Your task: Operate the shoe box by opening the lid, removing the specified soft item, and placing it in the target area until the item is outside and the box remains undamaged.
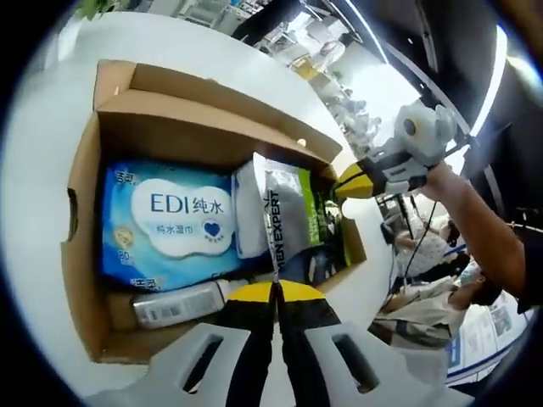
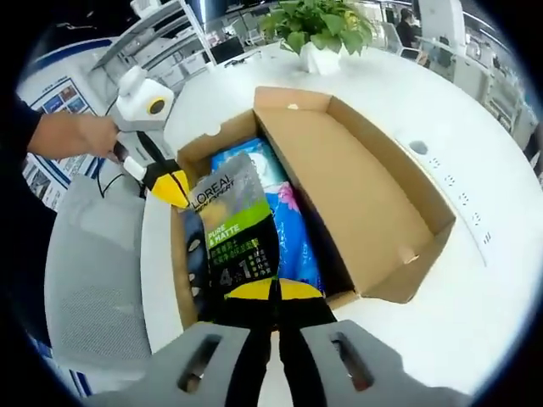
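The cardboard shoe box (image 1: 85, 254) (image 2: 373, 186) lies open on a white table, its lid (image 2: 339, 182) folded back. A silver-and-green L'Oreal Men Expert pouch (image 2: 231, 233) (image 1: 288, 212) stands raised above the box contents. My right gripper (image 2: 276, 288) is shut on the pouch's lower edge. My left gripper (image 1: 275, 287) is shut on its side edge, and its yellow tip (image 2: 170, 188) meets the pouch's upper corner. The right gripper's yellow tip (image 1: 356, 181) sits at the box's far end. A blue EDI wet-wipes pack (image 1: 165, 225) (image 2: 293, 229) lies inside.
A silver tube (image 1: 178, 303) and a white pack (image 1: 246, 212) also lie in the box. A potted plant (image 2: 318, 30) stands at the table's (image 2: 475, 280) far side. A grey chair (image 2: 93, 271) is beside the table. Seated people (image 1: 433, 254) are nearby.
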Demonstrator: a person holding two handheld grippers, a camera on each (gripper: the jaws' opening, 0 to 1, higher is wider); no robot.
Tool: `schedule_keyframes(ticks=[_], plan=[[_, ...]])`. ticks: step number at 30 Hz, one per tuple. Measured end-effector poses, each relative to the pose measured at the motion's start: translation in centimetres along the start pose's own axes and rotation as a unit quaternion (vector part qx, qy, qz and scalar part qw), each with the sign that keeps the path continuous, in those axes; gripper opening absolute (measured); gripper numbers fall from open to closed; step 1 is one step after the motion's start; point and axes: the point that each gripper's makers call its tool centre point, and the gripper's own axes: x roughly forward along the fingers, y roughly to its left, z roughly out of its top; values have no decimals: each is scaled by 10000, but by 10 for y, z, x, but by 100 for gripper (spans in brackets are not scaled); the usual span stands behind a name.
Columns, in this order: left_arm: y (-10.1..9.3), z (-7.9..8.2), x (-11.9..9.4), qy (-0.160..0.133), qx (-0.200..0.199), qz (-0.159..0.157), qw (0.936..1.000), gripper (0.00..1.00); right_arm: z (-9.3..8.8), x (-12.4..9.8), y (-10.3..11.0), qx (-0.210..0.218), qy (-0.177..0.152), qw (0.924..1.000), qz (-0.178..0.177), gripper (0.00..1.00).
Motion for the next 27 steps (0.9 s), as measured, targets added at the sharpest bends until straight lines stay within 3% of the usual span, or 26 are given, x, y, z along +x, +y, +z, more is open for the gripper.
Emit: schedule_keyframes(ticks=[16, 23, 27], plan=[[-28, 14, -18, -281, 34, -158, 9995, 0, 14, -28, 5, 3, -157, 9997, -198, 0], [-56, 24, -20, -352, 106, -359, 9987, 0, 16, -54, 4, -19, -211, 9990, -389, 0], [-73, 28, -15, -371, 137, -456, 9982, 0, 9, -71, 1, 11, -194, 9985, -503, 0]])
